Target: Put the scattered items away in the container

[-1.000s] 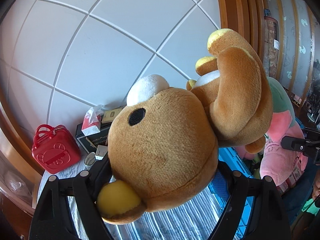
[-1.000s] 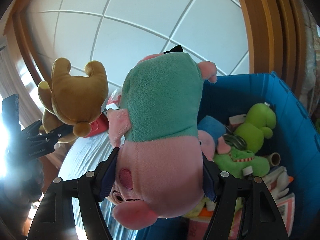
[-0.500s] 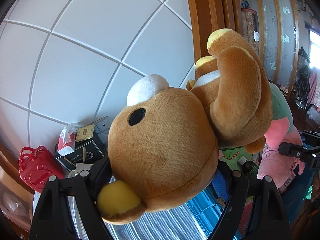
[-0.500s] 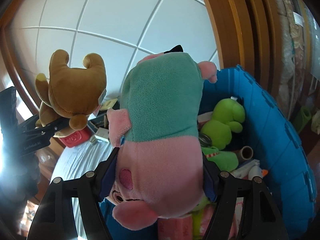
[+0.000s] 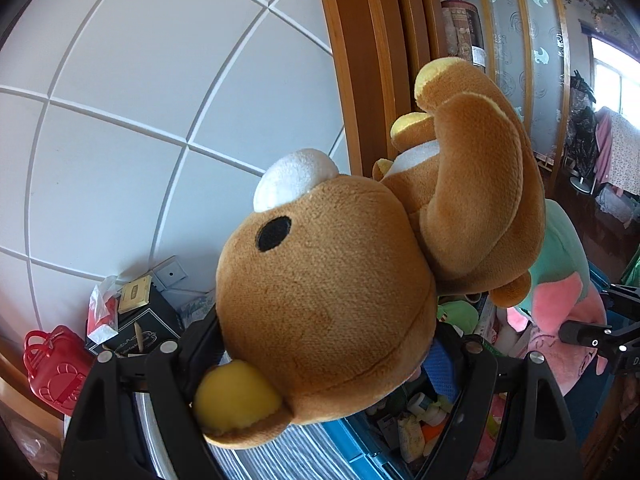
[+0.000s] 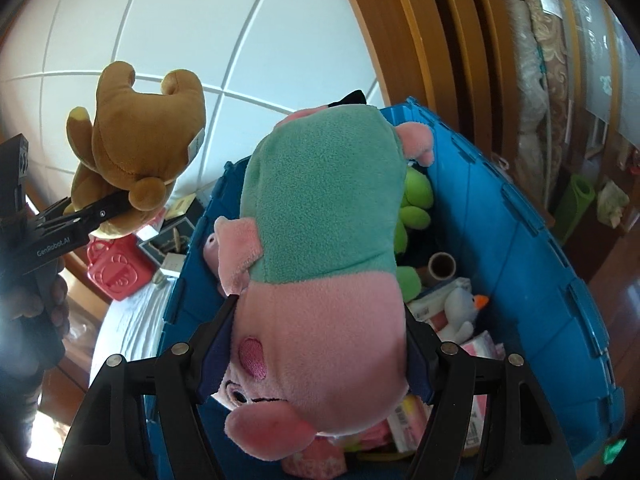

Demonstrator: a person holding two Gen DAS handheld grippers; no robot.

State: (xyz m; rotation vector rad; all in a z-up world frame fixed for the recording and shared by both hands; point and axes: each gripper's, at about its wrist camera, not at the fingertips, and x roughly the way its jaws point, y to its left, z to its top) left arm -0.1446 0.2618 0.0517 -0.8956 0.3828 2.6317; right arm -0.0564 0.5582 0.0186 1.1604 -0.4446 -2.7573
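Note:
My left gripper (image 5: 320, 344) is shut on the head of a brown plush bear (image 5: 332, 280), held in the air above the near rim of the blue bin (image 5: 360, 448). The bear also shows in the right wrist view (image 6: 136, 144), left of the bin. My right gripper (image 6: 316, 344) is shut on a pink pig plush in a green dress (image 6: 320, 240), held over the open blue bin (image 6: 520, 264). The pig shows at the right of the left wrist view (image 5: 560, 288).
The bin holds a green frog plush (image 6: 416, 204), a cardboard roll (image 6: 442, 265), a small white bird toy (image 6: 464, 308) and boxes. A red toy case (image 6: 116, 272), a black box (image 5: 136, 328) and a tissue pack (image 5: 102, 312) sit by the white wall on a striped surface.
Both grippers have moved right, toward and over the blue bin, each still holding its plush. More of the bin's inside has come into both views.

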